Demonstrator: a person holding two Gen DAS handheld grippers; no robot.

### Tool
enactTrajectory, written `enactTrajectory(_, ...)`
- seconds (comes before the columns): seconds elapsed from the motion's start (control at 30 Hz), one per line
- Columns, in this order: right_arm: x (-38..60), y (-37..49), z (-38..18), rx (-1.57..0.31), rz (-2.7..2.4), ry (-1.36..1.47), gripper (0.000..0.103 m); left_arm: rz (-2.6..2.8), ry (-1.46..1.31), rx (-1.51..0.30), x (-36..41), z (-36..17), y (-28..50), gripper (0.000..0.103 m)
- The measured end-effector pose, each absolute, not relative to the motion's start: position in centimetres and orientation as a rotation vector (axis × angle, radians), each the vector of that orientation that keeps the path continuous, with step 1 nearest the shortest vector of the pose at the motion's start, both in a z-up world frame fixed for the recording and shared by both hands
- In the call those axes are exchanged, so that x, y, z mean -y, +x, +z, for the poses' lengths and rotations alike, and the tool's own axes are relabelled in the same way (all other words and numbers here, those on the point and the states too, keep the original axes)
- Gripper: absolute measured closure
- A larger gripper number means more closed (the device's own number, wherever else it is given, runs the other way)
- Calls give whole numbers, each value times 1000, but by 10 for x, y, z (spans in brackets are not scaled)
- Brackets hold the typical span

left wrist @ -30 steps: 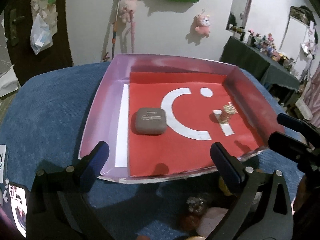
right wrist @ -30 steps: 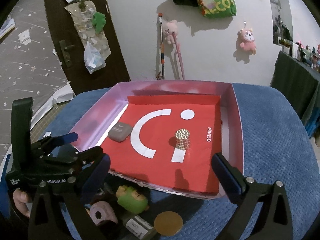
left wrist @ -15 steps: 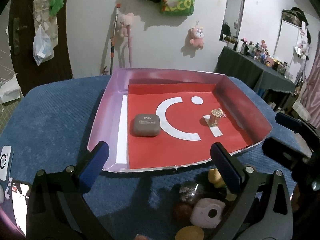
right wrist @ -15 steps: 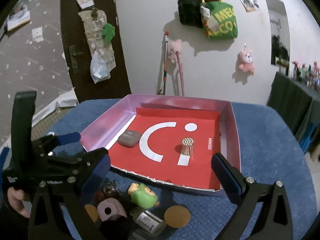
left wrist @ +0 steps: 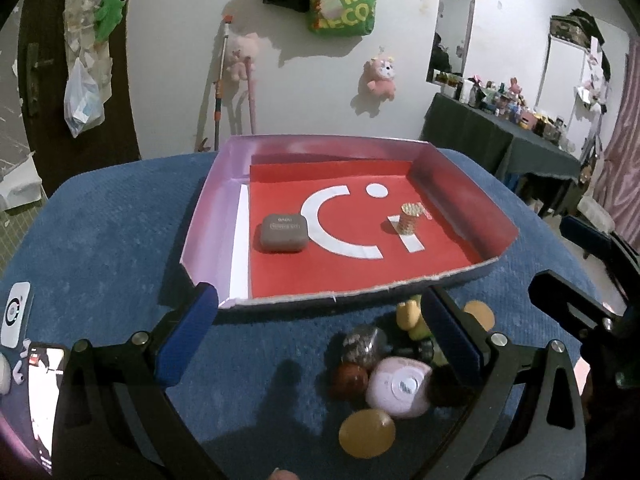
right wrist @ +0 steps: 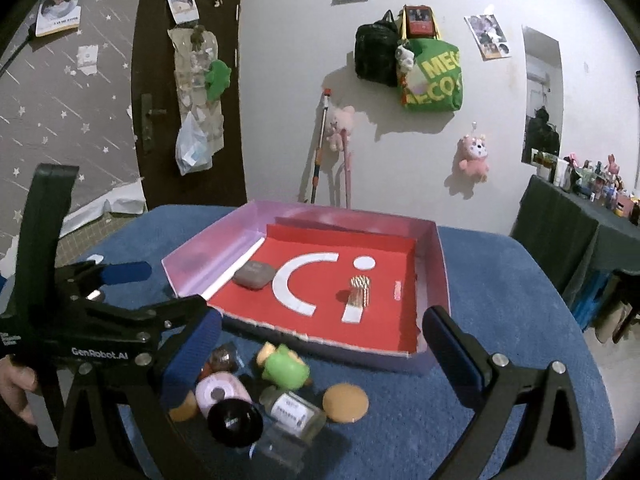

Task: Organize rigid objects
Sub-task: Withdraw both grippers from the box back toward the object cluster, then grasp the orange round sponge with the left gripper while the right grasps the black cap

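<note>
Blue-padded and spread wide with nothing between its fingers, the right gripper (right wrist: 320, 344) hangs directly over the cluster of small rigid objects (right wrist: 264, 396) lying before the shallow pink box with red liner (right wrist: 438, 264). The left gripper (left wrist: 320, 332), equally open and empty, sits just beside.

A pink-walled tray (left wrist: 208, 200) has a red floor bearing a white smiley mark. A grey case (left wrist: 284, 233) and gold cylinder (left wrist: 410, 218) sit inside. The counter (left wrist: 100, 232) is blue. Nearby: a green figure (right wrist: 286, 370), pink disc (left wrist: 400, 386), orange disc (right wrist: 345, 402).
</note>
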State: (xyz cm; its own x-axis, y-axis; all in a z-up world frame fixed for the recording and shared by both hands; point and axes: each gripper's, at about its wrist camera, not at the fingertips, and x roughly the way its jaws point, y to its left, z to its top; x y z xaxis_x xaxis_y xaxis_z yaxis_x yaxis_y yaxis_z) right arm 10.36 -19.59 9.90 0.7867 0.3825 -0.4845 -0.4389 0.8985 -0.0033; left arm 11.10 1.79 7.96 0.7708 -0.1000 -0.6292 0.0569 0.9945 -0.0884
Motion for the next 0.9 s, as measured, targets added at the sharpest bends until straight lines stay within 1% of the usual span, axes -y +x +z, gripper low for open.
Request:
enactTrajectory(0.07,197,98,96,-497,435,-129,1,-90,-63,-702,-16,78,107,0)
enactTrajectory(0.13,197,93,93,-508,434,-129,6,-103,-59,-707,-14,77,102,0)
enactTrajectory(0.33,203,82,77,-559,428,-117,15,-102,-23,-718,-6,67,87,0)
enactTrajectory(0.53,203,69,66,-586,436,-123,17,-140,-67,-733,-7,56,72,0)
enactTrajectory(0.57,202,67,65,-588,438,-126,18,-138,-70,-733,-8,54,70,0)
enactTrajectory(0.6,202,64,62,-592,441,-129,21,-137,-72,-734,-8,53,68,0)
enactTrajectory(0.77,202,57,50,-627,454,-132,24,-141,-83,-745,-8,44,60,0)
enactTrajectory(0.83,202,54,46,-640,458,-132,27,-143,-90,-752,-9,40,58,0)
enactTrajectory(0.9,203,52,41,-653,456,-135,28,-150,-103,-760,-10,36,57,0)
